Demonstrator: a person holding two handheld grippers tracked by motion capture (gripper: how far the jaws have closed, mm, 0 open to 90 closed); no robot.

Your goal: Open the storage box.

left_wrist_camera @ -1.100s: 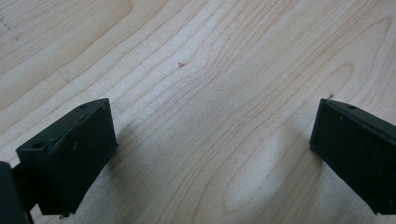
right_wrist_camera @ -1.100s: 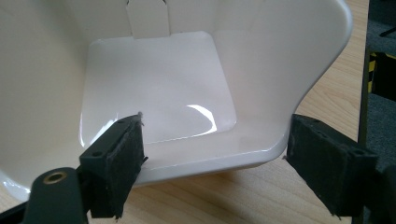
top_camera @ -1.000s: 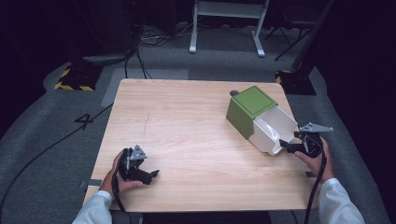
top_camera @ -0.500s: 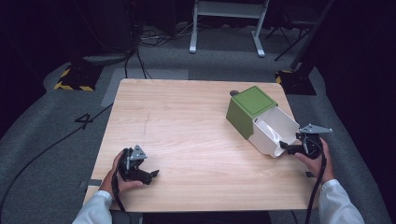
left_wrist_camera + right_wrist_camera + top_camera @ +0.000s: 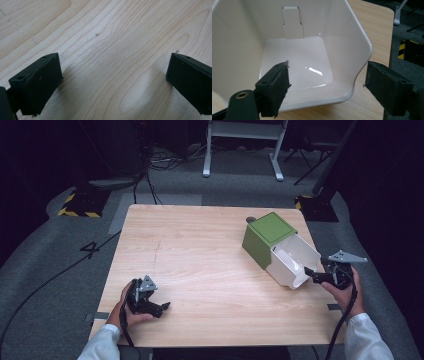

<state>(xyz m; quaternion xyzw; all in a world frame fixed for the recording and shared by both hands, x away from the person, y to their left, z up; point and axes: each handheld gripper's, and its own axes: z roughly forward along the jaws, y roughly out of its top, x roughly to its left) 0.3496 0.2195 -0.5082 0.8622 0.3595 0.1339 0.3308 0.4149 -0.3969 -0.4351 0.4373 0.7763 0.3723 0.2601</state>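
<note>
Nothing has moved: right tool (image 5: 311, 275), open and empty, straddles white drawer's (image 5: 294, 65) rim.

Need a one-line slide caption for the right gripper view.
Open right gripper straddling the front rim of the empty white bin.

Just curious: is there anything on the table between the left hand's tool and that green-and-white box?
Nothing: in the high view, only bare light wooden table lies between the left gripper and the green box with the white plastic drawer.
</note>
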